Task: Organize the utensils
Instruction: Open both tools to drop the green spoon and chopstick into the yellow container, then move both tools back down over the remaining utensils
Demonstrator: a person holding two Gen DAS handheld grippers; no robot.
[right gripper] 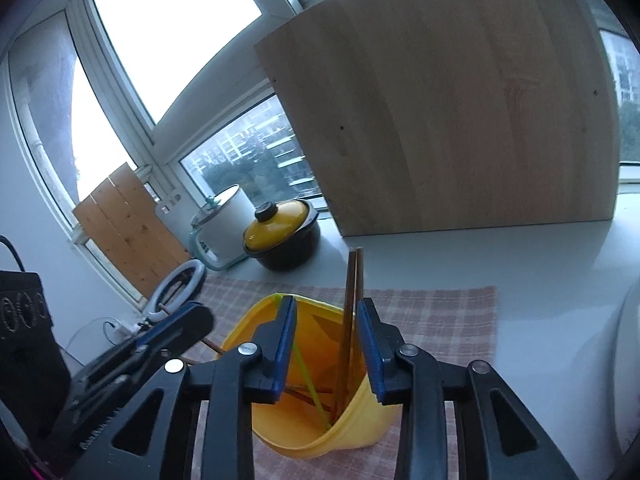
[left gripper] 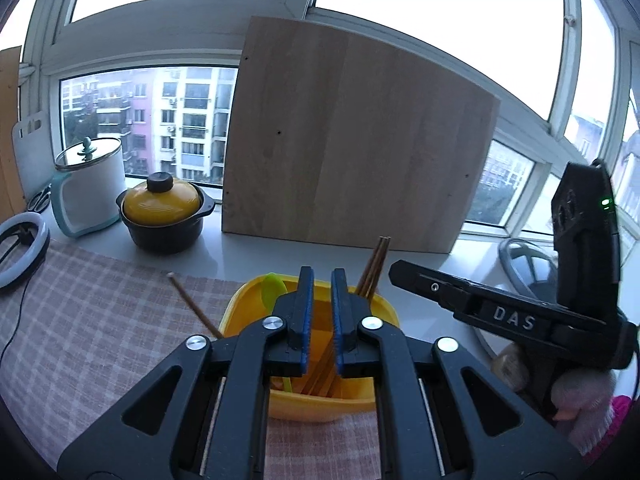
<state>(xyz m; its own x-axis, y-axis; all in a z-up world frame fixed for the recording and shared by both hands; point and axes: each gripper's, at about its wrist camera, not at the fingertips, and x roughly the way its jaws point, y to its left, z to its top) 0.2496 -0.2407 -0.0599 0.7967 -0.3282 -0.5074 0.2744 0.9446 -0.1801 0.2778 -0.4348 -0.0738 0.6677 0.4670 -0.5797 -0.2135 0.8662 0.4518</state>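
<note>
From the left I see the yellow-lidded pot (left gripper: 162, 208) on the sill, a lone chopstick (left gripper: 194, 306) leaning on the yellow container (left gripper: 308, 404), which sits on the checked mat (left gripper: 100, 320). My left gripper (left gripper: 321, 276) sits over it, jaws at a narrow gap, empty. My right gripper (right gripper: 326, 306) is clearly parted, pads clear of the chopstick pair (right gripper: 352, 304) standing between them inside the container.
</note>
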